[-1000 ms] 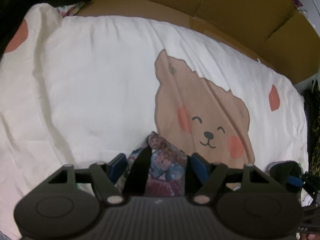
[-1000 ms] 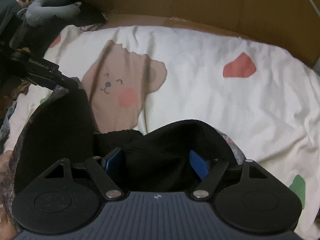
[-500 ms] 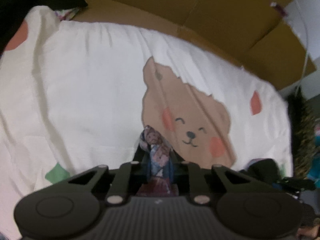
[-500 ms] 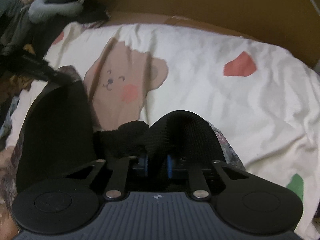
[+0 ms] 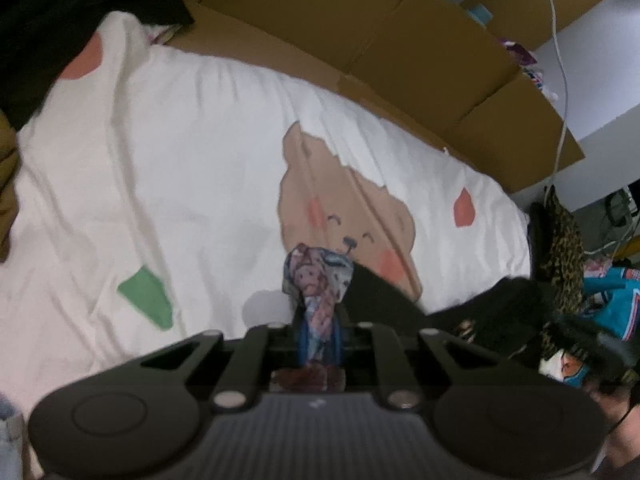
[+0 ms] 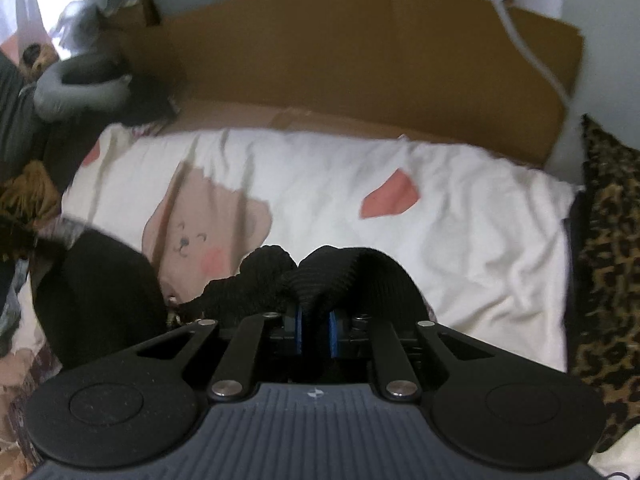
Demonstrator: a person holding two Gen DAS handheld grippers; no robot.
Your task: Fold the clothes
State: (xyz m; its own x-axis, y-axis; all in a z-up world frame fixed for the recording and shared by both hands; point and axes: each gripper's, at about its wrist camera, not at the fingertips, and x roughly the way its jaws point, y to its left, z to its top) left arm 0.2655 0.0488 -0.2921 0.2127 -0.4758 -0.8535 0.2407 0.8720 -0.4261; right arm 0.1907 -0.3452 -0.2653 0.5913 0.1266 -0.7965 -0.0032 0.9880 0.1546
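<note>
jaws: both closing, pinching garment | left gripper [image 5: 319, 332] on printed edge [image 5: 316, 280] | right gripper [image 6: 315, 330] on black ribbed hem [image 6: 340, 272]

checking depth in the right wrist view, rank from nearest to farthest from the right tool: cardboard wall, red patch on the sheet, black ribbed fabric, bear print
1. black ribbed fabric: pinched in the right tool, which is closing.
2. bear print: just beyond, to the left on the sheet.
3. red patch: farther up, to the right.
4. cardboard wall: behind the bed, farthest.
</note>
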